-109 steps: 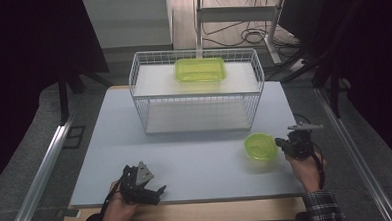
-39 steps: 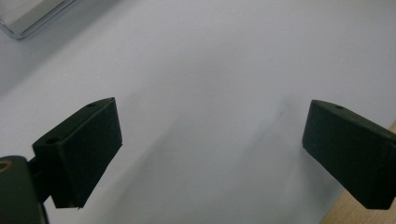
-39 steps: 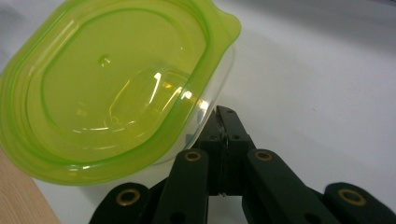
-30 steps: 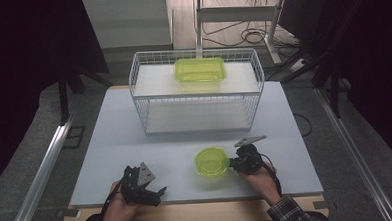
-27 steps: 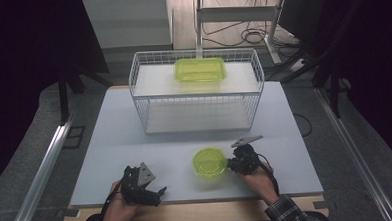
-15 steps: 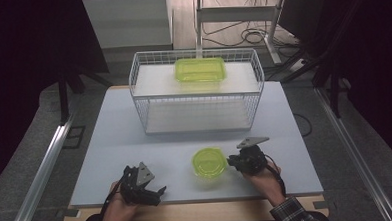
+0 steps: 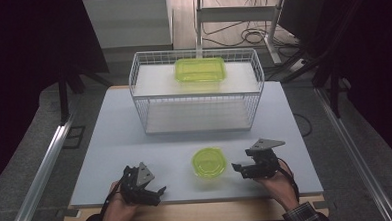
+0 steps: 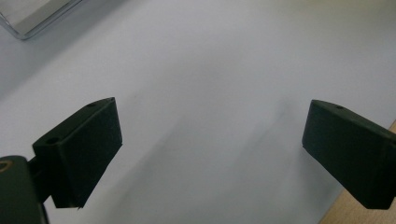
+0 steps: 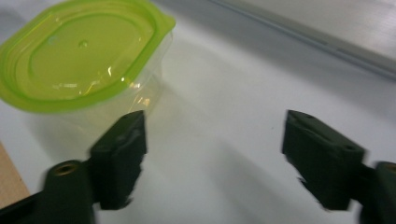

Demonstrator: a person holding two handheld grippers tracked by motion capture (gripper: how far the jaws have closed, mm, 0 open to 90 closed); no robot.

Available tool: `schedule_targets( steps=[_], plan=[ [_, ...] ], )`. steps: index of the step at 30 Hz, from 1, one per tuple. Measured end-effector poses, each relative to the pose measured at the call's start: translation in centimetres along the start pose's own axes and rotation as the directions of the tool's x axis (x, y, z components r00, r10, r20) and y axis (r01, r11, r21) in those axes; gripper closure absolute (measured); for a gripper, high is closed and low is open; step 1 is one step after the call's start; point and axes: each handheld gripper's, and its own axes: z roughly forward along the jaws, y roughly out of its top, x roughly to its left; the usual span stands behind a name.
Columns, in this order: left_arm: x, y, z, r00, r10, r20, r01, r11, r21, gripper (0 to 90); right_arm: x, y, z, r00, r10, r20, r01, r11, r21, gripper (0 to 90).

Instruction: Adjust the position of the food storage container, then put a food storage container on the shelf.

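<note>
Round container [image 7: 209,162] set down on table [image 7: 135,138] front; right gripper [image 7: 240,166] jaws just spread, empty. Left gripper [image 7: 155,193] spread, idle. Next step unclear, probably wire basket [image 7: 196,95].

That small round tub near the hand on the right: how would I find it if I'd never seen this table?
Start at the wire basket at the back of the pale table. Come forward to the near edge: the tub sits there, beside the right gripper. It is round with a lime-green lid, unlike the rectangular green box on the basket.
</note>
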Motion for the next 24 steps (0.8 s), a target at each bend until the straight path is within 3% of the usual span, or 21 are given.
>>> schedule_targets(
  steps=[3, 7, 24],
  plan=[
    [-0.02, 0.00, 0.02, 1.0000, 0.002, 0.000, -0.002, 1.0000, 0.001, 4.4, -0.27, -0.55, 0.27, 0.9996, 0.018, -0.022, -0.017, 0.9998, 0.012, 13.9],
    [0.00, -0.02, 0.02, 1.0000, 0.001, 0.000, -0.001, 1.0000, 0.001, 4.4, -0.45, -0.60, 0.37, 0.9997, 0.018, -0.017, -0.017, 0.9998, 0.011, 10.4],
    [-0.04, -0.07, 0.08, 0.9999, 0.011, -0.001, -0.011, 0.9999, 0.004, 4.2, -0.72, -0.45, 0.29, 0.9993, 0.016, -0.034, -0.015, 0.9996, 0.025, 6.3]
  ],
)
